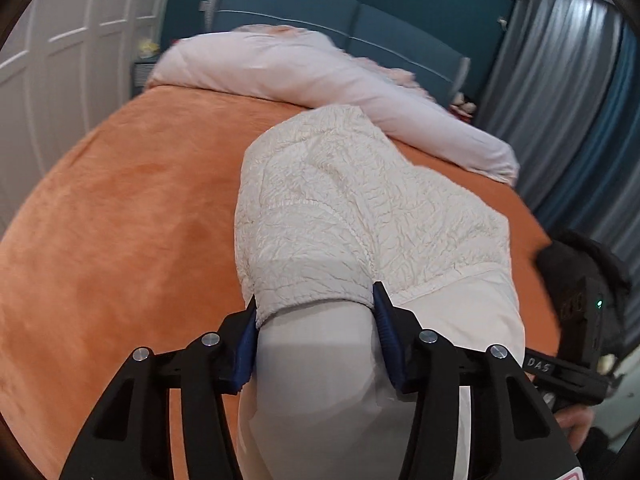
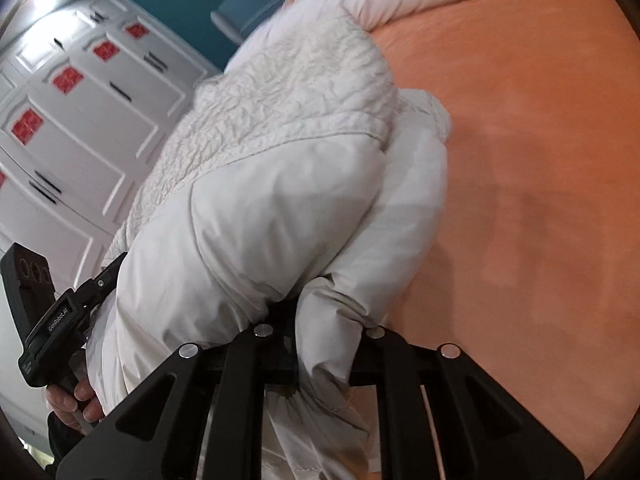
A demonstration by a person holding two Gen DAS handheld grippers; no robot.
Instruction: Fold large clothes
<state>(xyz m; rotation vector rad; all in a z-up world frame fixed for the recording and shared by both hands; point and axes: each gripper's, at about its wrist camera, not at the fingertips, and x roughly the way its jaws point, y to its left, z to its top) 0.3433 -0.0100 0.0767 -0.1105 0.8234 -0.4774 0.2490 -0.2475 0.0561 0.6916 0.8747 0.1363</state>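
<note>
A large white padded jacket point(image 1: 352, 216) with a crinkled outer part and smooth lining lies lengthwise on the orange bed cover point(image 1: 128, 208). My left gripper point(image 1: 316, 320) is shut on the jacket's near edge, a thick bulge of fabric between its blue pads. My right gripper point(image 2: 320, 332) is shut on a bunched fold of the same jacket point(image 2: 280, 184), its fingertips buried in the cloth. The right gripper shows at the right edge of the left wrist view point(image 1: 576, 320). The left gripper shows at the left of the right wrist view point(image 2: 60, 320).
A rolled pink duvet point(image 1: 304, 76) lies across the head of the bed against a blue headboard point(image 1: 360, 28). White wardrobe doors point(image 2: 80, 128) stand on one side, grey-blue curtains point(image 1: 568, 80) on the other. Orange cover point(image 2: 540, 160) stretches around the jacket.
</note>
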